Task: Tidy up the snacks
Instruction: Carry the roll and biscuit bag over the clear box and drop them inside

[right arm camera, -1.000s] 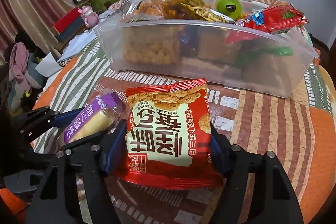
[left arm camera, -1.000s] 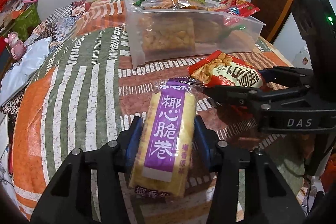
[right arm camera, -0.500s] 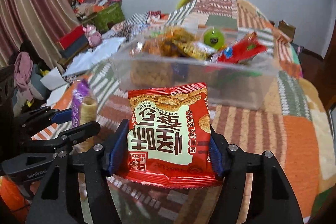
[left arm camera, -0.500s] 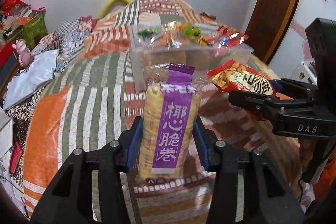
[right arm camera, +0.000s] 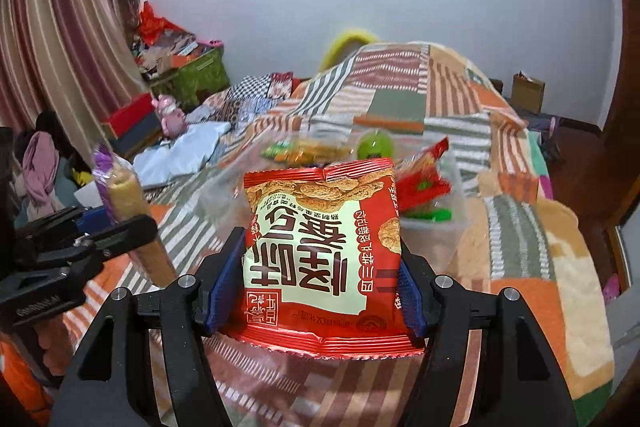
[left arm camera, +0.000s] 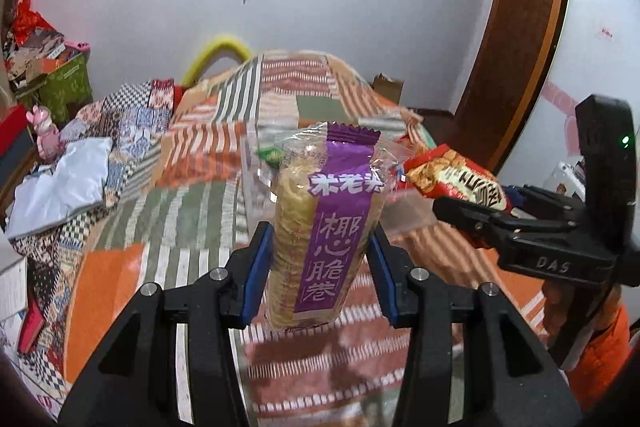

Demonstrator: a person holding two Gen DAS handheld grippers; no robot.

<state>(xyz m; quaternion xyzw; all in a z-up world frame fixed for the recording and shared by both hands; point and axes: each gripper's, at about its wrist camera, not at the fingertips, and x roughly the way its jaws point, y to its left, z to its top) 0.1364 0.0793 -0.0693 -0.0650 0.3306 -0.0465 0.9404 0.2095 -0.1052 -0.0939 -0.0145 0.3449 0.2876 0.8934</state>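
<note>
Both snacks hang in the air above the patchwork bed (right arm camera: pixel 516 291), short of the clear box (right arm camera: pixel 452 187) already half full of packets. The left tongs (left arm camera: pixel 318 269) are clamped on the lower half of the purple wafer-roll pack (left arm camera: pixel 324 227), which stands upright; it looks light, with brittle rolls inside a slick wrapper, so a gentle squeeze across the middle seems wisest. The right tongs (right arm camera: pixel 322 287) pinch the red cracker bag (right arm camera: pixel 320 259) by its side edges; puffy and soft, it could crush or slip, I'd guess.
</note>
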